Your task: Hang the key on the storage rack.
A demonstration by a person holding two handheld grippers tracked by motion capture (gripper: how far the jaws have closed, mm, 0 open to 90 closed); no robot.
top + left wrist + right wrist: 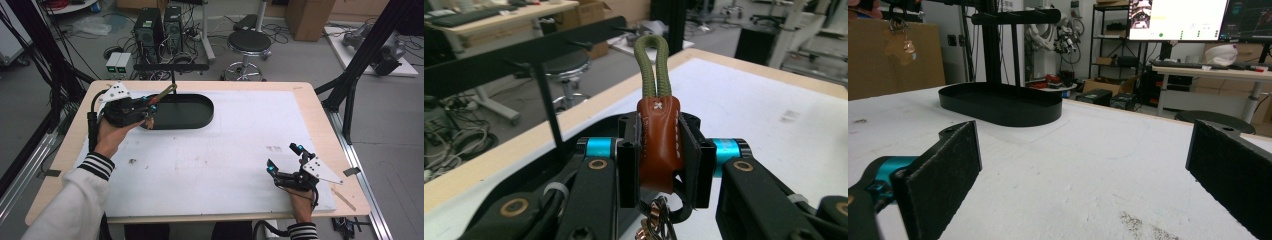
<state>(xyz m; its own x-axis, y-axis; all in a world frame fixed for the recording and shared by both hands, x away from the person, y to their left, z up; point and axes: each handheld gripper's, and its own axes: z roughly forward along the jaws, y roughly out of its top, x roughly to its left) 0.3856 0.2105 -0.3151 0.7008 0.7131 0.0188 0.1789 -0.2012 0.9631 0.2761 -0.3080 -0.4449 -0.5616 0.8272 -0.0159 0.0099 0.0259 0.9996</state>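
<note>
- The left claw (659, 150) is clamped on a keychain (658, 145): its brown leather tab sits squeezed between the two black pads, and an olive-green cord loop (653, 65) rises straight out of the top of the tab.
- Below the tab, in the left gripper view, metal rings (656, 220) hang from the keychain between the claw's arms.
- In the high view the left claw (150, 107) is held above the left end of the black oval tray (200, 112), with the keychain (162, 95) pointing up and to the right towards the thin post of a black T-shaped stand (171, 66).
- The stand's post rises from the far edge of the tray, and its crossbar lies level above it.
- The tray lies on the white mat (225, 150) that covers the counter (310, 95), towards its far left part.
- The right claw (285, 160) is well apart from the tray, low over the near right corner of the mat, with its jaws standing wide and nothing between them.
- In the right gripper view the two pads (943, 175) frame bare mat, with the tray (998, 107) and the stand (1013, 17) farther off ahead.
</note>
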